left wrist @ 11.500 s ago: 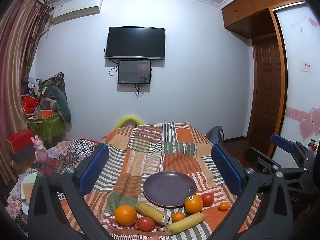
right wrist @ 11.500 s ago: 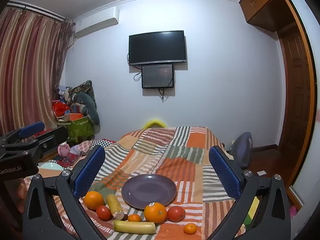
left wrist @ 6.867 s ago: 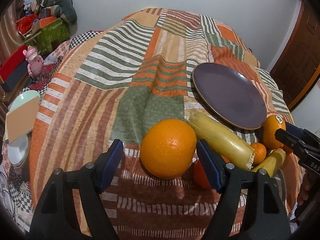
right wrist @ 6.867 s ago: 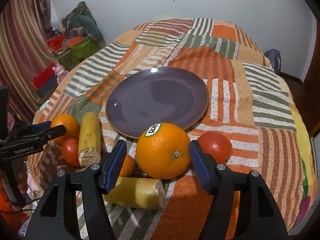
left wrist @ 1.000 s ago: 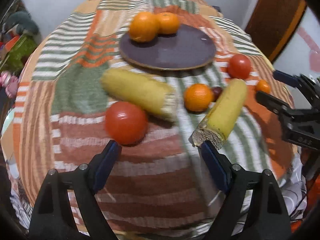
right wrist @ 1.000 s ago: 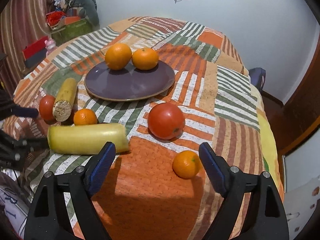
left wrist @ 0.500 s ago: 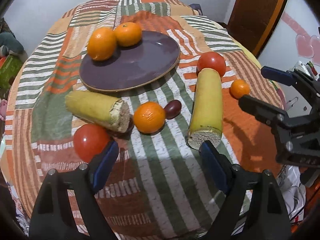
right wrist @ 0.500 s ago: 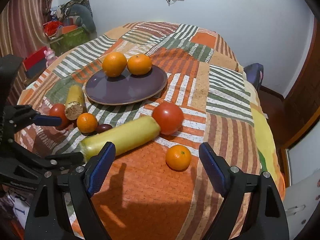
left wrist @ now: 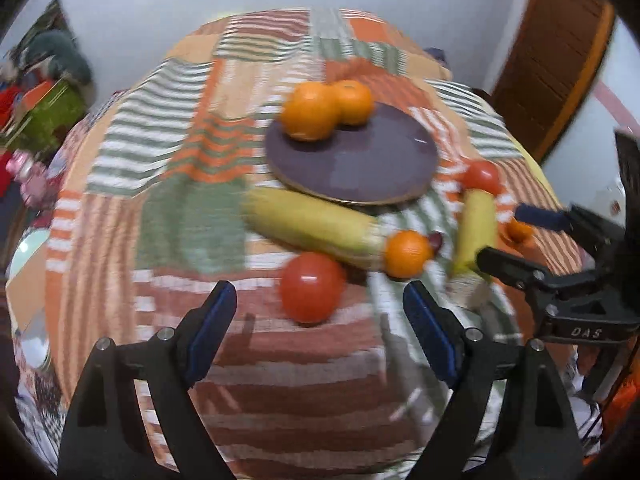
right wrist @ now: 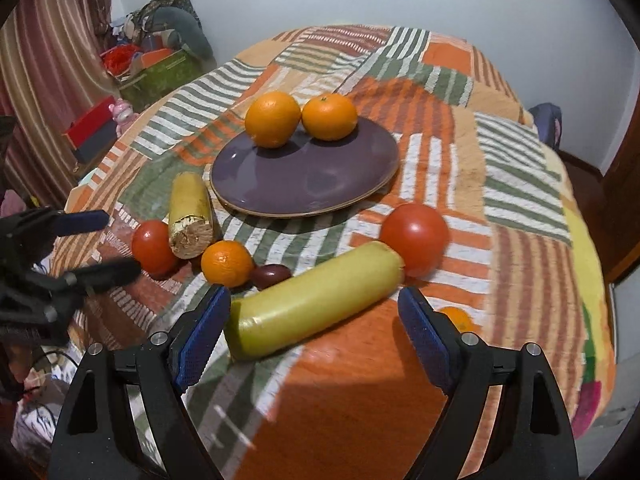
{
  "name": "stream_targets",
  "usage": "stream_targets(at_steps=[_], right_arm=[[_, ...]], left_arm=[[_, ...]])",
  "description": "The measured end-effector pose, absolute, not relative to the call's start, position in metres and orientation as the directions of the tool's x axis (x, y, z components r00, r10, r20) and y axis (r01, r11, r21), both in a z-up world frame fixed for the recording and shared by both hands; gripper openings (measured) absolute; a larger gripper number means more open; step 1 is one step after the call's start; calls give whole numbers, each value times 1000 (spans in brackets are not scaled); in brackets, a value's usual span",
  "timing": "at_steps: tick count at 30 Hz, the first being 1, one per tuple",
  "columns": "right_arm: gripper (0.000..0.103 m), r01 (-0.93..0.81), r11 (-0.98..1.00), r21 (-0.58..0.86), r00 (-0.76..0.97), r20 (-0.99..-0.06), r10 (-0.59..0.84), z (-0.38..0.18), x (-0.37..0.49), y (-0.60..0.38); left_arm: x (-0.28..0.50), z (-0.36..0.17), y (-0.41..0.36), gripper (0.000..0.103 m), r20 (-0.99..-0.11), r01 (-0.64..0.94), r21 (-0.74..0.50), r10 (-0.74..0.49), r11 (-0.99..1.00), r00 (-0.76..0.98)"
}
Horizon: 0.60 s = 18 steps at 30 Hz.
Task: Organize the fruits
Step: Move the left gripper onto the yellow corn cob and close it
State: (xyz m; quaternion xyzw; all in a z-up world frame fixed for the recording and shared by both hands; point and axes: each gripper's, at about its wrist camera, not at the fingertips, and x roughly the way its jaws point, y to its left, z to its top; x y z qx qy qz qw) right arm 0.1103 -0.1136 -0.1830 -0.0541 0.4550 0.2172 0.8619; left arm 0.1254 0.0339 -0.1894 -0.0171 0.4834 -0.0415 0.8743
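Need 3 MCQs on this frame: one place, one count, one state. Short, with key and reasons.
1. Where is the small dark fruit?
A. on the purple plate
B. on the blanket, between the small orange and the long yellow piece
C. inside the right hand-held gripper

2. How many oranges lie on the purple plate?
A. one
B. two
C. four

3. What state is the left hand-held gripper in?
A. open, empty
B. shut on a tomato
C. shut on an orange

Key: B, B, A.
1: it sits on the blanket by the small orange and the long yellow piece.
2: a left orange and a right orange lie at the plate's far edge.
3: its jaws stand wide apart, and the tomato lies just ahead, ungripped.
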Motion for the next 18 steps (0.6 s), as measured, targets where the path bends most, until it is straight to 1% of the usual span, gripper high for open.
stream_targets(at_steps=[4, 6, 9, 12, 16, 18], right_arm=[[84, -427, 900, 86, 482, -821, 307, -190, 113, -101], [88, -432, 899, 70, 482, -824, 297, -192, 112, -96], [88, -443, 896, 42, 493, -823, 282, -192, 110, -93], [89, -441, 896, 60, 486, -823, 294, -192, 110, -96], [88, -437, 895, 93, 473, -823, 317, -191, 110, -101], [88, -435, 894, 105, 469, -822, 324, -190, 110, -103]], left_arm=[[133, -197, 53, 86, -854, -16, -118, -93, 993, 511], [137, -200, 50, 86, -855, -9, -124, -102, 992, 509], [144, -204, 36, 87, -855, 28, -101, -101, 995, 509], [152, -209, 20, 89, -856, 67, -68, -93, 995, 508], [161, -215, 12, 89, -850, 63, 17, -19, 998, 527], [163, -215, 19, 90, -848, 53, 0, -28, 999, 529]])
